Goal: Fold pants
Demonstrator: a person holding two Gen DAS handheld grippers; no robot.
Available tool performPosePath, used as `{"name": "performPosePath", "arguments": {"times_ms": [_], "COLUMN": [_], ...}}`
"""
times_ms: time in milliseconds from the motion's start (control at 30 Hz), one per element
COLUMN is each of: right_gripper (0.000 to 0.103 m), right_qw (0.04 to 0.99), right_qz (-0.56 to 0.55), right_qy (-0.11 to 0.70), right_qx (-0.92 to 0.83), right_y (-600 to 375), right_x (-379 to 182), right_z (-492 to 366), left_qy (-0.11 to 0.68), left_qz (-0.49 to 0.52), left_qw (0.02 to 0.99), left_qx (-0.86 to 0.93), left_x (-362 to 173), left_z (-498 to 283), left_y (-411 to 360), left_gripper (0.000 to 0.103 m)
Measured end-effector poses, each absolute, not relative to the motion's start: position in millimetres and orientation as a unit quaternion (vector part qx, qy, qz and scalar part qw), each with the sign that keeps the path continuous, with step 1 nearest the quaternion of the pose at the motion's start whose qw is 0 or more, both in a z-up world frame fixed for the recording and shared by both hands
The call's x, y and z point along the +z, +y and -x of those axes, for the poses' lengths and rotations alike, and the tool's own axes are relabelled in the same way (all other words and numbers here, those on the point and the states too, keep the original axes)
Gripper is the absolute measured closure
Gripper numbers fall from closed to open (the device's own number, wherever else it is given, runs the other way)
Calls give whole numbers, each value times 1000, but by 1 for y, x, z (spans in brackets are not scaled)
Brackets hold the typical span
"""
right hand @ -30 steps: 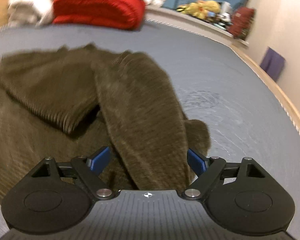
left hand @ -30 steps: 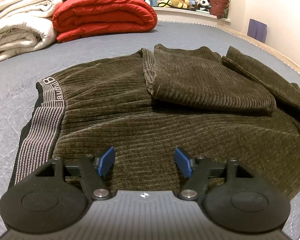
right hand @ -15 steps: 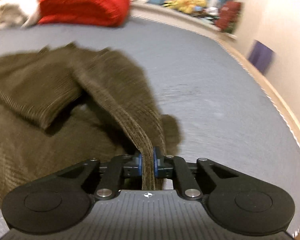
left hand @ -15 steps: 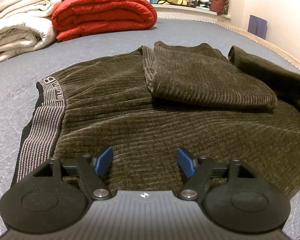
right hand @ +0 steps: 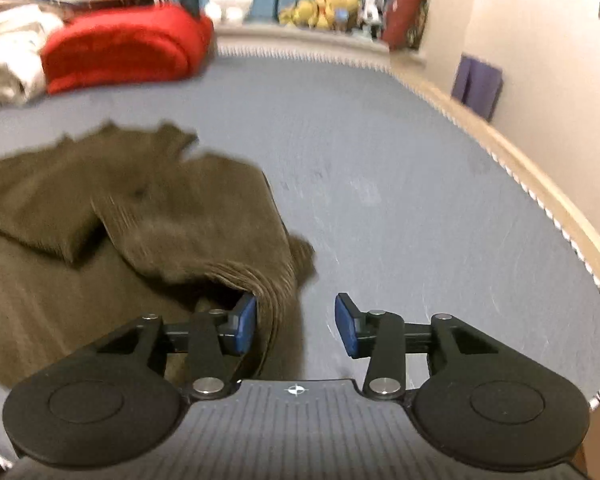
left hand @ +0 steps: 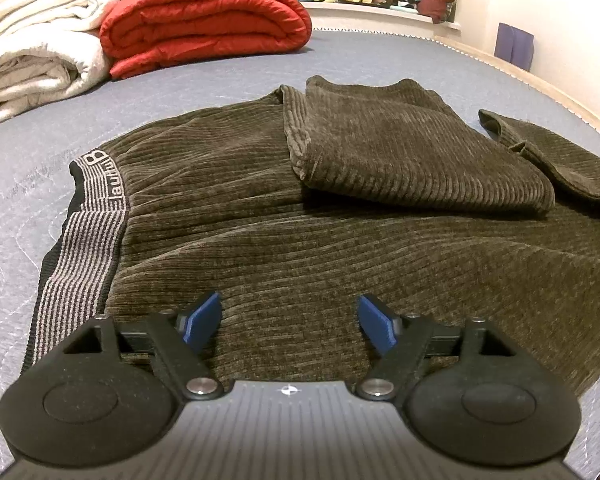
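The pants (left hand: 340, 240), dark olive ribbed fabric, were spread across the grey-blue mattress (left hand: 380, 64), with the striped waistband (left hand: 80, 240) lying at the left in the left wrist view. One leg had been laid back over the body of the garment, and a second fold of cloth (left hand: 552, 160) was draped at the far right.

The left gripper (left hand: 290, 320) was held just above the near part of the pants, its jaws spread wide with only flat fabric beneath them and nothing pinched.

The right gripper (right hand: 296, 328) was seen in a blurred view. Its jaws had just been opening, and a bunched edge of the leg (right hand: 276, 296) was left hanging against the inner face of the left pad, while the right pad stood clear of it. The cloth was judged released rather than gripped.

Several risks were judged from this. If the gripper were drawn away while cloth clung to the pad, the fold could be dragged out of line. The heavy ribbed fabric, dropped bunched rather than laid flat, could be left as a lumpy ridge near the mattress edge (right hand: 540, 184). If the next fold were taken without that leg being smoothed, an uneven stack could result
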State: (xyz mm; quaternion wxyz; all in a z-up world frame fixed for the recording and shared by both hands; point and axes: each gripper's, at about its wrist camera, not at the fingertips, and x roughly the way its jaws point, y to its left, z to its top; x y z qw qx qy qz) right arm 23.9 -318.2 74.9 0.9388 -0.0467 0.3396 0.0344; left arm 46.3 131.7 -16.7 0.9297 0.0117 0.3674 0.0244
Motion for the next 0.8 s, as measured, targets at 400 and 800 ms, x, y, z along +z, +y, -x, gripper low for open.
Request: {"name": "performPosePath", "arguments": {"times_ms": [400, 800], "right_gripper": [32, 78], "right_qw": [942, 875], "right_qz": [117, 290], "right_qy": [297, 371], "right_qx": [104, 112], "right_y": [-246, -186], "right_x": [67, -2], "right_z": [-68, -109], "left_qy": [364, 362], "left_qz": [-18, -20], "left_qw": [931, 932], "left_qx": [25, 22], "left_x": [-20, -20], "left_z": [-46, -47], "left_y": [130, 132], "left_gripper": [19, 18]}}
